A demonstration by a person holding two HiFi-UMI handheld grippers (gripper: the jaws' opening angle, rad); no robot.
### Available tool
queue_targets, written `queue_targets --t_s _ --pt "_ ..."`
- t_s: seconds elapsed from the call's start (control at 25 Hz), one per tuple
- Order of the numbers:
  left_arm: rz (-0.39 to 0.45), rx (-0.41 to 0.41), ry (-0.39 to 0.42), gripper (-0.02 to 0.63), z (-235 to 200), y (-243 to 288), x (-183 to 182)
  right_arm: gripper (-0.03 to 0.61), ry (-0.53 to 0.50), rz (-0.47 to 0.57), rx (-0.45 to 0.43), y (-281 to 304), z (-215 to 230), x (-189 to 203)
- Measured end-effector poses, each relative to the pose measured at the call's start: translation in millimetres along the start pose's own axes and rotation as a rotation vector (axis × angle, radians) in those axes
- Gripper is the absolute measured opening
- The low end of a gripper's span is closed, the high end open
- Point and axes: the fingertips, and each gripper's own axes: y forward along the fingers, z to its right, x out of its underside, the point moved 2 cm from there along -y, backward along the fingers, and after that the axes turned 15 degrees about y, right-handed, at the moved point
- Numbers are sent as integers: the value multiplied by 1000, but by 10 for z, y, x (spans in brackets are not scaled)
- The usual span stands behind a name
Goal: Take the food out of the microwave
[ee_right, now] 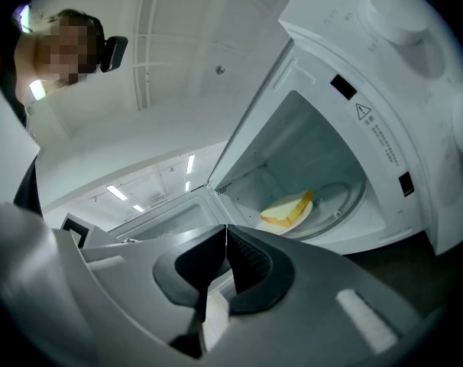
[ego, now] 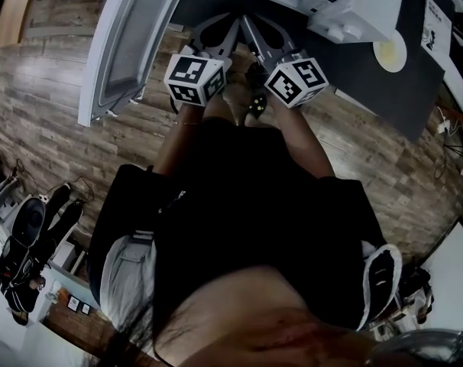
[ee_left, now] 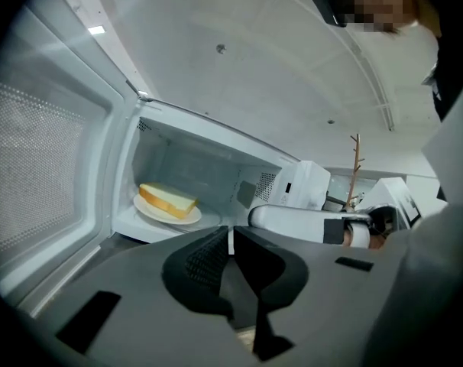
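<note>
Closest to the head camera is the person's own dark top [ego: 247, 205], which fills most of the lower half of that view. Past it, both arms reach out over the wood floor [ego: 48, 113] toward a white microwave [ego: 346, 6] that sits at the near edge of a dark table [ego: 399, 90]. Its door [ego: 132, 44] is swung wide open to the left.

The left gripper [ee_left: 231, 232] and right gripper [ee_right: 226, 232] are side by side right at the mouth of the microwave, marker cubes facing up. Neither is holding anything. The left jaws are together bar a hairline slit, and the right jaws are pressed fully together.

The food hasn't come out yet. It's a thick slice of bread [ee_left: 168, 199], pale on top with a golden crust, lying on a small white plate [ee_left: 189, 219] on the microwave's floor. In the left gripper view it sits toward the left wall of the cavity. The right gripper view shows the plate resting on the round turntable. Both grippers are well apart from it – nothing is touching the plate or the bread.
</note>
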Motion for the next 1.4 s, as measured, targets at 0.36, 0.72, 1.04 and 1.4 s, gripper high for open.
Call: queue_targets --t_s 0.36,0.72,1.04,1.4 --pt "-14 8 -31 9 -173 89 -6 2 -22 -12 40 167 72 -14" --pt "-39 23 -84 11 -412 201 74 6 10 -11 80 370 208 2" --pt "-69 21 -189 85 -606 292 174 12 18 -16 108 506 280 -6" --pt "-83 -21 -293 115 -860 420 244 12 23 10 130 567 368 -52"
